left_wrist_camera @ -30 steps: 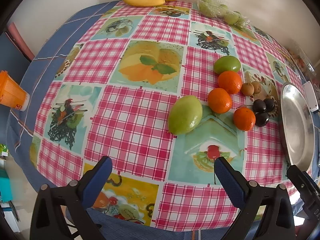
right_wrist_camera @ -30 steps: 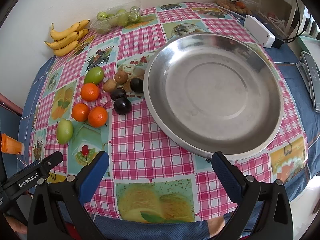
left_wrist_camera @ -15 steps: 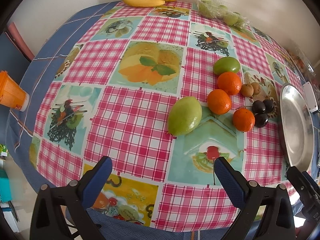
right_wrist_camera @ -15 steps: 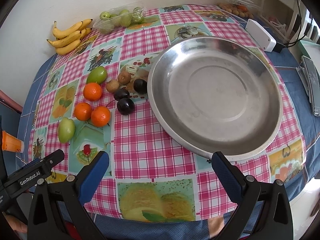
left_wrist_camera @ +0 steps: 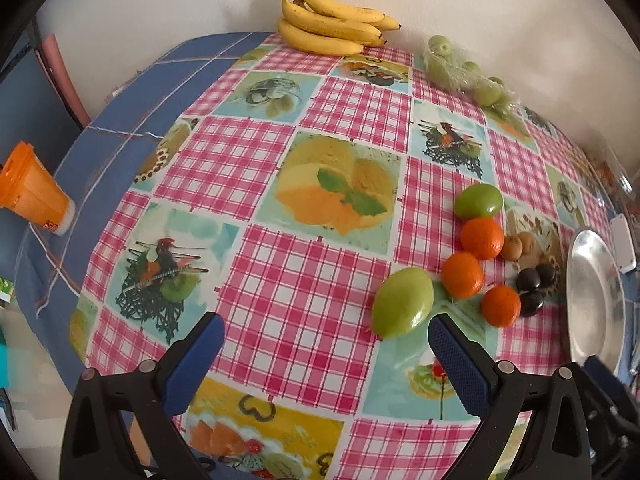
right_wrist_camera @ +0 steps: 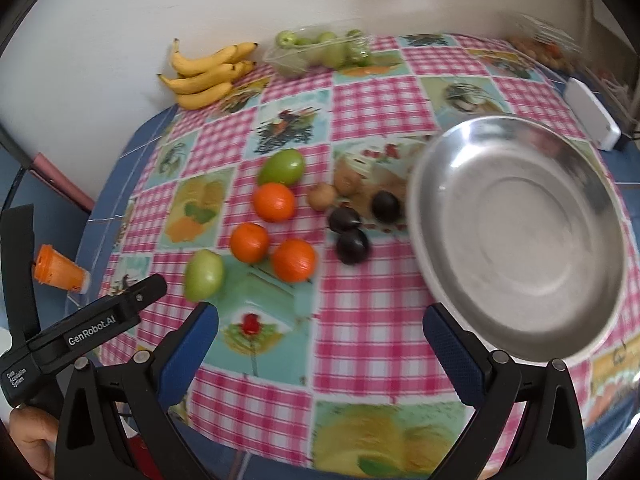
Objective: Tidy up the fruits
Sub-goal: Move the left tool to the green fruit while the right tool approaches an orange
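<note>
Fruits lie loose on the checked tablecloth (left_wrist_camera: 288, 280), clustered just beside the steel plate (right_wrist_camera: 520, 248) on its left: three dark plums (right_wrist_camera: 352, 245) nearest its rim, two small brown fruits (right_wrist_camera: 322, 196) just behind them, three oranges (right_wrist_camera: 294, 260) farther out, and a green mango (right_wrist_camera: 282, 167) at the back of the group. A second green mango (left_wrist_camera: 402, 308) lies farthest from the plate, just ahead of the left gripper (left_wrist_camera: 326, 350), close to its right finger. That gripper is spread wide and holds nothing. The right gripper (right_wrist_camera: 320, 340) is likewise spread and empty, the plate's near rim just beyond its right finger. Bananas (left_wrist_camera: 332, 24) and bagged green fruits (left_wrist_camera: 464, 72) sit well behind the plate, by the wall.
</note>
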`<state>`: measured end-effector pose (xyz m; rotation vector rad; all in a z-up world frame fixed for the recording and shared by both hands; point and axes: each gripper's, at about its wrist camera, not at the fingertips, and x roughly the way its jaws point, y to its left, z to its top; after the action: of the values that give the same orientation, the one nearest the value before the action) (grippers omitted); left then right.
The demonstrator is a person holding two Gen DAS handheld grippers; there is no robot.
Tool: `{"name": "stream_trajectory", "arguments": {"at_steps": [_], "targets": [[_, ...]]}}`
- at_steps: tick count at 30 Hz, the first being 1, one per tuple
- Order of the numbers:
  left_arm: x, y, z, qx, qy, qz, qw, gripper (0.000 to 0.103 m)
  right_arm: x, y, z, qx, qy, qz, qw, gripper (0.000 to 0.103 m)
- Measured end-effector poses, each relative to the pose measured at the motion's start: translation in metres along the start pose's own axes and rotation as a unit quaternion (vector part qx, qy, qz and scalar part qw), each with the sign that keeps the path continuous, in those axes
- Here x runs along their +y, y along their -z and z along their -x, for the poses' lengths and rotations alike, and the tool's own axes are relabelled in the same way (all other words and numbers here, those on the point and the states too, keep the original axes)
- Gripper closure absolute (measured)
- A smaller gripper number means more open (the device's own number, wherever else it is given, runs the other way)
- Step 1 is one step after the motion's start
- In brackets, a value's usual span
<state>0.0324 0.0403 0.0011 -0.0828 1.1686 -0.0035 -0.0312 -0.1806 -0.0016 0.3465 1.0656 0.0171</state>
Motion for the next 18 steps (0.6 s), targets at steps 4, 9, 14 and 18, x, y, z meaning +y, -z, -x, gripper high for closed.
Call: {"name": "stream_trajectory", "arguments": {"at_steps": [4,9,14,18], "targets": [[0.006,-0.008,-0.006,0.026,0.025,0.039,0.9986,0.000,0.010,-0.008,-0.008,0.003,-0.010,0.003,1.000,0.001],[0.001,-0.015,-0.010,0.039,0.030,0.045,0.9978,0.002,0.018,-0.015,-0.018,0.016,-0.002,0.016,1.000,0.001],[-0.015,-0.022,-0.015,0.051,0.050,0.045,0.9964,0.006,0.023,-0.021,-0.029,0.027,-0.002,0.023,0.999,0.011],[-0.026,-0.024,-0.023,0.064,0.063,0.047,0.9948,0.010,0.032,-0.023,-0.035,0.029,0.005,0.049,0.998,0.026]]}}
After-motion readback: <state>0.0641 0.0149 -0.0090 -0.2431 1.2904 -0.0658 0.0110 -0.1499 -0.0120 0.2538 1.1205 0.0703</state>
